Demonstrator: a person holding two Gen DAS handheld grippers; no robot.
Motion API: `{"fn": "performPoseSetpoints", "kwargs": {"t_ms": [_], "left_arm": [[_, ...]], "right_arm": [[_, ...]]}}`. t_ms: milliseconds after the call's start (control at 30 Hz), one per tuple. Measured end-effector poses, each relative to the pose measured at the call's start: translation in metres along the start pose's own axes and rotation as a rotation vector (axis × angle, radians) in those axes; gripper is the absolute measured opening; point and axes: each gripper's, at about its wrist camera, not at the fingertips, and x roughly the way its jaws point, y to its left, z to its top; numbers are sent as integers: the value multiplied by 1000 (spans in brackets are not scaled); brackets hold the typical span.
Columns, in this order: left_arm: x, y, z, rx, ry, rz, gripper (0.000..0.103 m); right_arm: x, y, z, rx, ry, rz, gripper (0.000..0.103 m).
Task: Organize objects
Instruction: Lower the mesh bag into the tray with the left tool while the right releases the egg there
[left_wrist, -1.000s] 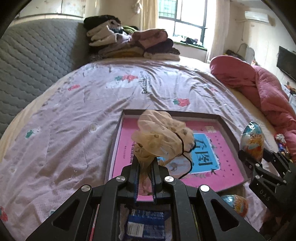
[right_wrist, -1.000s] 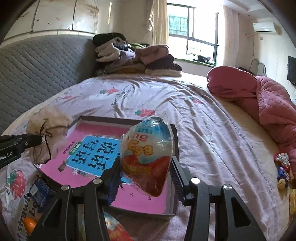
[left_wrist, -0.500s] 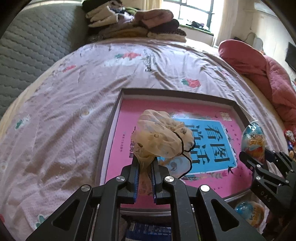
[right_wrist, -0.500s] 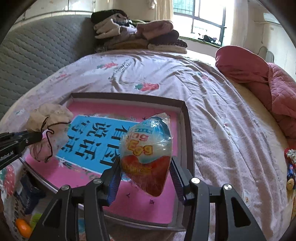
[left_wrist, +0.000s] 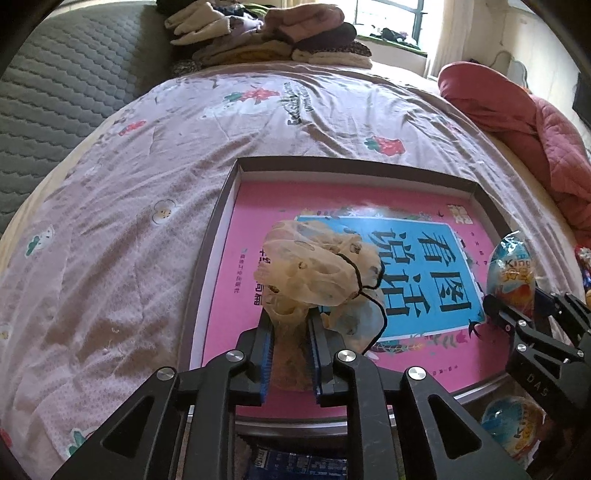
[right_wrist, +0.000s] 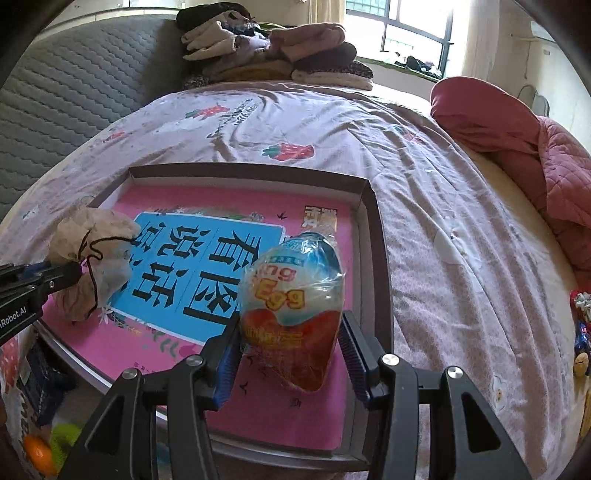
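Hanging right over the pink tray (left_wrist: 221, 206): left tongs (left_wrist: 290, 321), just loosening, cloth bag (left_wrist: 317, 266) still between; right tongs (right_wrist: 291, 332) half open, gripping the egg (right_wrist: 291, 295). Straight down next.

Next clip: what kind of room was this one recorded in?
Most likely a home bedroom. The work happens on a bed with a strawberry-print sheet, against a grey quilted headboard. Folded clothes are stacked at the far end, and a red quilt is bunched by the window.
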Motion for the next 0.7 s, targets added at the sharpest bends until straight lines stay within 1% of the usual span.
{"fn": "performPoseSetpoints", "kwargs": {"t_ms": [200,300,400,467,700], "left_arm": [[-1,2,0,1,3,-6,26],[-1,3,-1,0,10,-14,29],[-1,4,-1,-1,13,-26,42],[-3,4,-1,3,15,-44,48],[-9,1,-2,26,2,-52,58]], "right_arm": [[3,1,-2,7,18,8,51],[2,2,-3,-1,22,0,51],[1,3,-4,2,29,10,51],[0,4,-5,-3,34,12,51],[-4,2,-7,1,27,-3,52]]}}
